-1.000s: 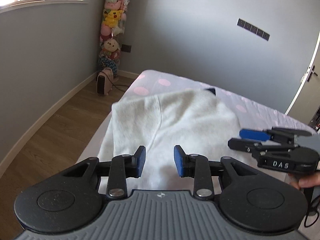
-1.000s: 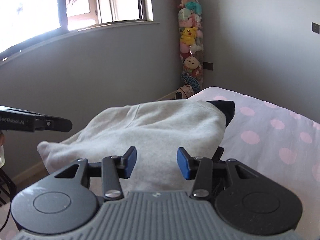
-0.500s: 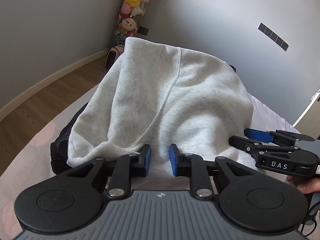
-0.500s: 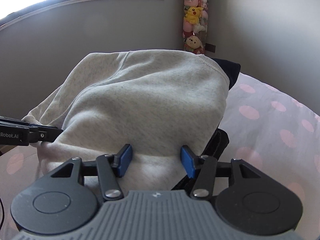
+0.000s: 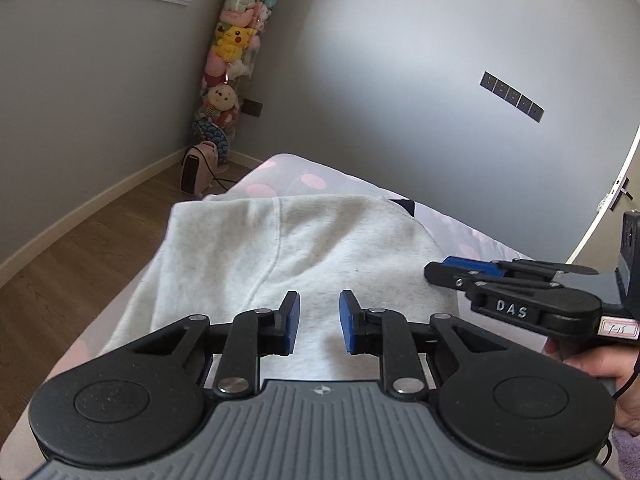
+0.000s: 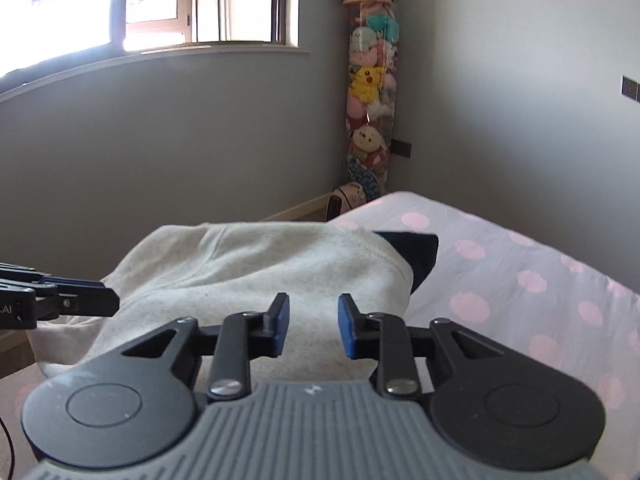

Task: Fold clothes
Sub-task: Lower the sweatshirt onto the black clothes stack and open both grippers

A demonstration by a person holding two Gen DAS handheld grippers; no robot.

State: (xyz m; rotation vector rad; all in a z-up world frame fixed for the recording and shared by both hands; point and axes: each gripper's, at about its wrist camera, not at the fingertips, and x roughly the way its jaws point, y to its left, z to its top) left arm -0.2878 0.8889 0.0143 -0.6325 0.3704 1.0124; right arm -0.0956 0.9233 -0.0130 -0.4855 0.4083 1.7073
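A light grey sweatshirt (image 5: 296,248) lies folded on the bed, and the right wrist view shows the same sweatshirt (image 6: 256,268). A dark garment (image 6: 416,256) peeks out from under its far right corner. My left gripper (image 5: 319,322) hovers open just above the sweatshirt's near edge, nothing between its blue pads. My right gripper (image 6: 309,324) is also open over the near edge, holding nothing. From the left wrist view, the right gripper (image 5: 448,270) comes in from the right, held by a hand (image 5: 592,364). The left gripper (image 6: 108,302) enters the right wrist view at the left.
The bed sheet (image 6: 520,280) is lilac with pink dots. A tall tube of plush toys (image 5: 232,64) stands in the room corner beside a small heater (image 5: 198,166) on the wooden floor (image 5: 80,264). A window (image 6: 160,4) is on the left wall.
Both grippers have pulled back and up from the sweatshirt, which now looks lower and farther. The left jaws, nearly closed half a second ago, have widened.
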